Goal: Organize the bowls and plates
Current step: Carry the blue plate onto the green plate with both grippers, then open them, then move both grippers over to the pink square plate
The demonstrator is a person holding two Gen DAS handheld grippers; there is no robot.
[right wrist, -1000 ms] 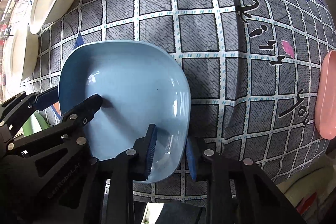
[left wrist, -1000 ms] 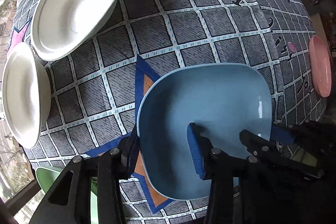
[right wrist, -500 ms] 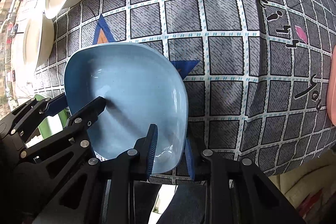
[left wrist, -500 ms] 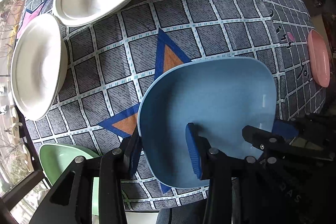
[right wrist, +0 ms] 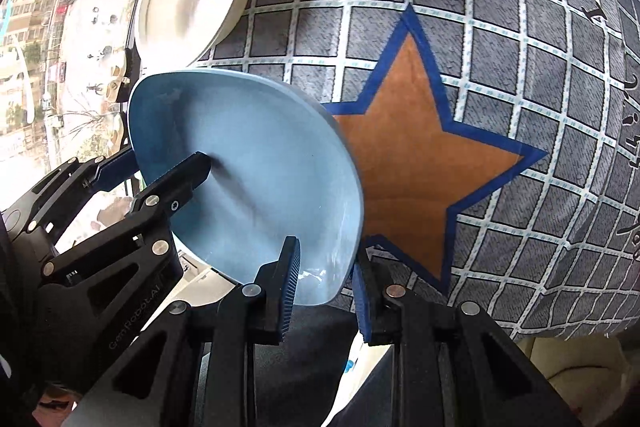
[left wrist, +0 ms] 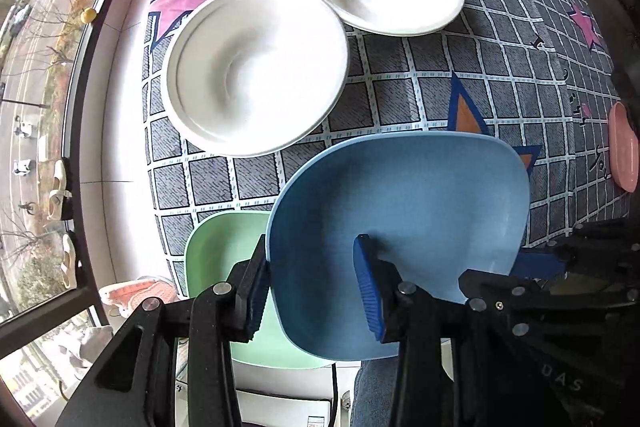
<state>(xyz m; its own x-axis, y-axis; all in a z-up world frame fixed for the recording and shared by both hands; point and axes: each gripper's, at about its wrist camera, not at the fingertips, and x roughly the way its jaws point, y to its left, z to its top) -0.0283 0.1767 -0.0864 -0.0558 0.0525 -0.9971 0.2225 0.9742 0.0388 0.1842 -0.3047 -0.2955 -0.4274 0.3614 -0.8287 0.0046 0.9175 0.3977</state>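
**A:** Which step is the person on?

**B:** Carrying the blue plate (left wrist: 400, 227). Both tools clamp its rim: the left gripper (left wrist: 312, 283) on its left edge, the right gripper (right wrist: 324, 279) on its right edge, each with one finger inside the dish and one outside. It hangs tilted above the checked cloth (left wrist: 400, 87), partly over the green plate (left wrist: 216, 259).

**B:** Likely it is meant to be stacked there; the white bowls (left wrist: 256, 67) sit well apart.

**A:** And the next move?

**B:** Probably level it, centre it over the green one, lower it, then part both grippers together.
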